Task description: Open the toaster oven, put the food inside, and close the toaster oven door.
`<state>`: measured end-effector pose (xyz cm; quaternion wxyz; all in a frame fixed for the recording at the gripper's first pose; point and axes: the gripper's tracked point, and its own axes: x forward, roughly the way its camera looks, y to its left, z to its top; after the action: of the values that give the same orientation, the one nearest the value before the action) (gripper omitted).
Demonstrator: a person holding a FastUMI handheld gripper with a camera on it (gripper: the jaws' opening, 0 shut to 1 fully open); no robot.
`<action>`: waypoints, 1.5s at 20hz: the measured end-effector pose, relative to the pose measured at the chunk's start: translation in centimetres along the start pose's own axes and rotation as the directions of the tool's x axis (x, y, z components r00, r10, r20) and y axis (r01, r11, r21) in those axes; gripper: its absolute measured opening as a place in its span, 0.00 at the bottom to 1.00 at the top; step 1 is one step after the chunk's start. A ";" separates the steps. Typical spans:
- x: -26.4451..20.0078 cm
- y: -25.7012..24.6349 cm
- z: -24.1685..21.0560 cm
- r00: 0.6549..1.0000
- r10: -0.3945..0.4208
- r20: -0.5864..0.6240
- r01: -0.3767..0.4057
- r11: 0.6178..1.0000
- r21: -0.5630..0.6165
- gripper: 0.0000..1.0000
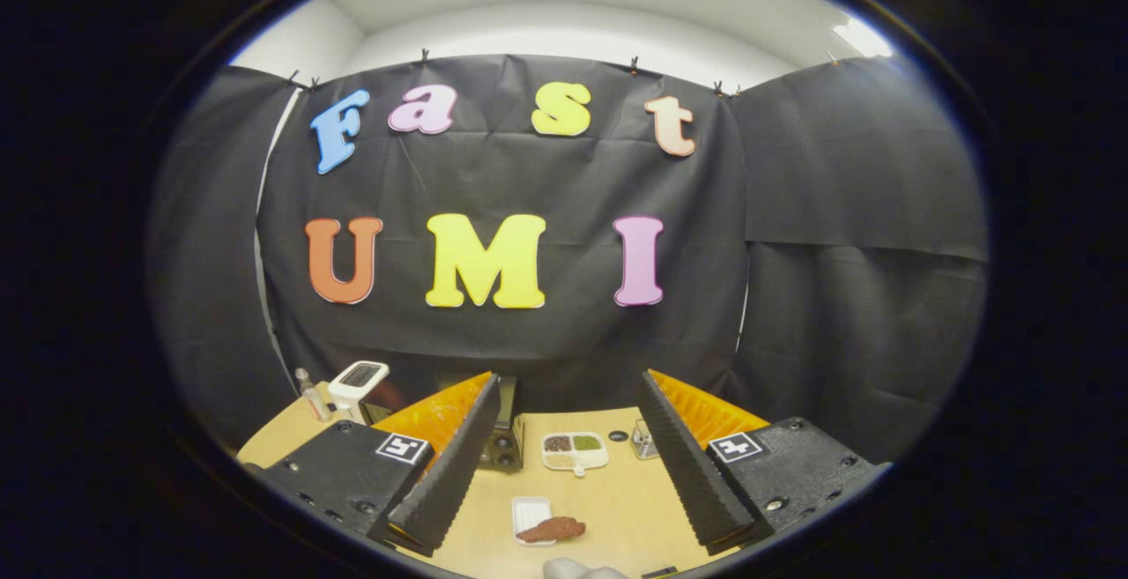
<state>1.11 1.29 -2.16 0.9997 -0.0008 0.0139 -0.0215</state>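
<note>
Gripper view — food (552, 529) between wide-apart claw (564, 473) fingers, toaster oven (502, 438) beyond.

The handheld two-finger gripper (573, 464) has black ridged finger pads (454, 464), orange ribbed backing, and black screwed blocks each bearing a white square marker.

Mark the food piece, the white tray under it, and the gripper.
food piece (552, 529), gripper view, middle of the brown lump
white tray (530, 511), gripper view, bare part
gripper (564, 451), gripper view, midway between its open fingers
</note>
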 end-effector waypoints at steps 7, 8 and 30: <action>5.1 5.8 -4.2 0.998 0.028 -0.049 -0.027 0.999 0.020 1.00; 6.1 7.2 -4.9 0.997 0.042 -0.059 -0.040 0.998 0.037 1.00; 28.2 26.3 -22.6 0.953 0.065 -0.297 -0.062 0.998 0.019 1.00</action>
<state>29.75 26.31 -25.64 0.9863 0.0073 0.1643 0.0108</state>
